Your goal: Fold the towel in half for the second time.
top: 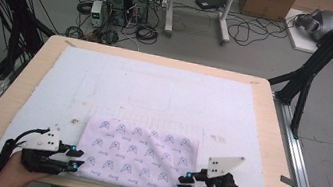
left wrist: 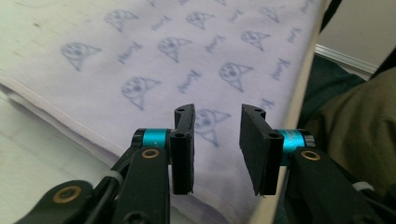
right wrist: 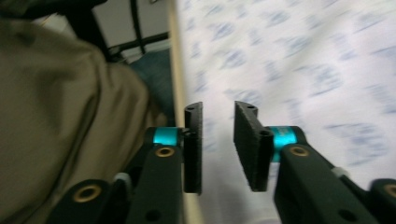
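The folded cloth lies flat on the white pad covering the counter, at the near edge, between my two hands. It is pale lilac with a repeated blue print.

My left hand-held gripper sits at the cloth's near left corner, jaws pointing inward over its edge. In the left gripper view the jaws are spread a little with a clear gap; the cloth lies beneath and beyond them, not pinched.

My right hand-held gripper sits at the near right corner, mirroring the left. In the right gripper view the jaws are likewise parted, over the cloth just beside the counter's edge, nothing clamped.

Print: triangular face-like motifs alternating with a short script word; too blurred to read in either gripper view.
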Available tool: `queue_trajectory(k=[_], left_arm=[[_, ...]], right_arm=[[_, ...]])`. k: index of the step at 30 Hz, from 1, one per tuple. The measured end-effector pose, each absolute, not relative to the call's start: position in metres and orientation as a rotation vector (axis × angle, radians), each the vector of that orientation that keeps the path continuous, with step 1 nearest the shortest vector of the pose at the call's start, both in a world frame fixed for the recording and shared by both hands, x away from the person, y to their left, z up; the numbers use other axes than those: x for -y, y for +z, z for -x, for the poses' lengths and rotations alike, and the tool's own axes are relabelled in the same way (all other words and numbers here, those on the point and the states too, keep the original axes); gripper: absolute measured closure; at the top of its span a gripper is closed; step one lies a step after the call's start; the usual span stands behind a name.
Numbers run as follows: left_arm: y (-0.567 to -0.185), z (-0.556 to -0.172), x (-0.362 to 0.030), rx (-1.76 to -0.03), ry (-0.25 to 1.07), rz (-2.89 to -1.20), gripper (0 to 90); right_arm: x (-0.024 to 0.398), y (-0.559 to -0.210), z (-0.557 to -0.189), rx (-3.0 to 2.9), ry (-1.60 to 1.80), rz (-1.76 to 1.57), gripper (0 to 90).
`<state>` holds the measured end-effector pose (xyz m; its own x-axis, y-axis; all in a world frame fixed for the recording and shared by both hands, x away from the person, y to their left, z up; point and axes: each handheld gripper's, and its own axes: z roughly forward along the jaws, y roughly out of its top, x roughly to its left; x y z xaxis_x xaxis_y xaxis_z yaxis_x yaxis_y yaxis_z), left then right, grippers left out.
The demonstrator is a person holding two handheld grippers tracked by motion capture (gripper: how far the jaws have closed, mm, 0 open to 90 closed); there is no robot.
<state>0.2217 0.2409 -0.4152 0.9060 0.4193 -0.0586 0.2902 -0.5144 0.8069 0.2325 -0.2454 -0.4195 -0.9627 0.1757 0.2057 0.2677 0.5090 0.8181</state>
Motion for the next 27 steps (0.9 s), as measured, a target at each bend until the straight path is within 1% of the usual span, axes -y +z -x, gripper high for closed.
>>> queue_trajectory(k=[2,4,12,19,21,23,25,27], left_arm=[[-0.414,-0.23,-0.241,-0.52,0.199,-2.138,63.7],[-0.414,-0.239,-0.242,-0.552,0.217,-2.122,61.2],[-0.414,-0.277,-0.238,-0.632,0.327,-2.072,59.1],[-0.418,-0.315,-0.234,-0.728,0.34,-2.043,56.7],[-0.424,-0.324,-0.232,-0.768,0.358,-2.062,53.4],[-0.429,-0.329,-0.23,-0.799,0.343,-2.078,51.0],[-0.433,-0.331,-0.229,-0.821,0.351,-2.106,49.9],[-0.435,-0.333,-0.229,-0.851,0.356,-2.11,47.0]], right_arm=[[0.249,-0.416,-0.241,2.649,-1.483,0.443,69.0],[0.252,-0.416,-0.251,2.674,-1.499,0.516,65.1],[0.256,-0.417,-0.296,2.813,-1.455,0.728,53.9],[0.254,-0.421,-0.33,2.843,-1.454,0.87,54.0],[0.254,-0.425,-0.338,2.82,-1.462,0.905,54.1],[0.254,-0.429,-0.343,2.804,-1.452,0.933,54.0],[0.254,-0.434,-0.346,2.813,-1.411,0.937,53.1],[0.254,-0.439,-0.348,2.813,-1.36,0.947,51.9]])
